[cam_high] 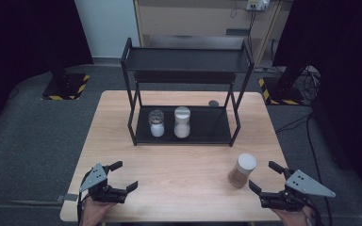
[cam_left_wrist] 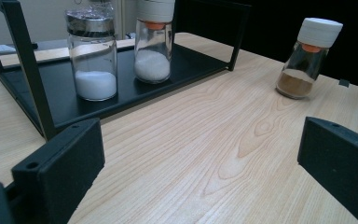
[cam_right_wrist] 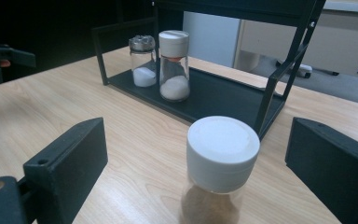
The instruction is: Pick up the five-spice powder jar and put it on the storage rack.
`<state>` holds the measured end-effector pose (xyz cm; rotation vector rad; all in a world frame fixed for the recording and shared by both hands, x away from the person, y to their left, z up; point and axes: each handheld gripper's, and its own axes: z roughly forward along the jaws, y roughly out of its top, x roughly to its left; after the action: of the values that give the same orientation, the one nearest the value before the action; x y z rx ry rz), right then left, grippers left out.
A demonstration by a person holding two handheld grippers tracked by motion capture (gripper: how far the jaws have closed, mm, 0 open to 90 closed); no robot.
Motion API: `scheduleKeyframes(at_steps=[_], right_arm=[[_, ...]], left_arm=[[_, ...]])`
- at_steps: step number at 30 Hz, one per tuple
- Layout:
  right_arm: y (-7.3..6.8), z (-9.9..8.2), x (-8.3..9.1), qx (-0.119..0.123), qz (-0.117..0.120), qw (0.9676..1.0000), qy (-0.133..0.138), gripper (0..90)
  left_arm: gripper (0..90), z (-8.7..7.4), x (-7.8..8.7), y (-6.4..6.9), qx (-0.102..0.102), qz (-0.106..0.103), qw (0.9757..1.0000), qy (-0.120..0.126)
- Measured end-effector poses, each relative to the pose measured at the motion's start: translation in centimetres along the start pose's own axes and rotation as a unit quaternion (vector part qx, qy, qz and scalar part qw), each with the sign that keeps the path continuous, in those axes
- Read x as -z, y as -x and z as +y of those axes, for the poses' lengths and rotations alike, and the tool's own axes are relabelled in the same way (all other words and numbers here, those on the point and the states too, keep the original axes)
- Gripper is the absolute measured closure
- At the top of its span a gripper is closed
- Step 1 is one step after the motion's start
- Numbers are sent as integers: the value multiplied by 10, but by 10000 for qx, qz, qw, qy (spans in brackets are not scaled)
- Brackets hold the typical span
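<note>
1. The brown-spice jar (cam_high: pixel 242 170) with its white cap stands upright on the wooden table (cam_high: pixel 179 165), outside the black rack (cam_high: pixel 185 125).
2. The right gripper (cam_high: pixel 267 179) is spread wide, just beside the jar.
3. The left gripper (cam_high: pixel 121 176) is spread wide too, holding nothing.

Surface (cam_high: pixel 179 165): pale wood, visible grain. Rack (cam_high: pixel 186 60): black frame, black shelves. Jar by right gripper (cam_high: pixel 242 170): clear glass, brown powder, white cap, orange collar under cap. Taller jar on rack (cam_high: pixel 182 122): white cap, white powder. Shorter jar (cam_high: pixel 156 123): silvery lid, white contents. Fingers (cam_left_wrist: pixel 60 163): matte black. Gripper plates (cam_high: pixel 93 176): grey. Floor (cam_high: pixel 37 136): dark grey carpet; yellow-black hazard stripes on stand bases (cam_high: pixel 65 87).
</note>
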<state>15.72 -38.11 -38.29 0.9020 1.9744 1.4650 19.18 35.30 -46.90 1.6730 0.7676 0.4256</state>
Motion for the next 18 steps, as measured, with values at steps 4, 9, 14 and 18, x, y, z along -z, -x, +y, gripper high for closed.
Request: scheduleKeyframes(at_steps=[4,9,14,18], right_arm=[[2,9,-3,-7,-7,10000,-64,60],[6,19,-14,-27,-3,9997,-251,60],[10,23,-26,-36,17,9992,-399,61],[12,22,-34,-46,-22,9989,-470,65]], left_arm=[[0,0,0,0,1,5,10000,1],[0,0,0,0,-2,4,10000,-1],[0,0,0,0,-1,9,10000,-3],[0,0,0,0,-4,7,10000,-5]])
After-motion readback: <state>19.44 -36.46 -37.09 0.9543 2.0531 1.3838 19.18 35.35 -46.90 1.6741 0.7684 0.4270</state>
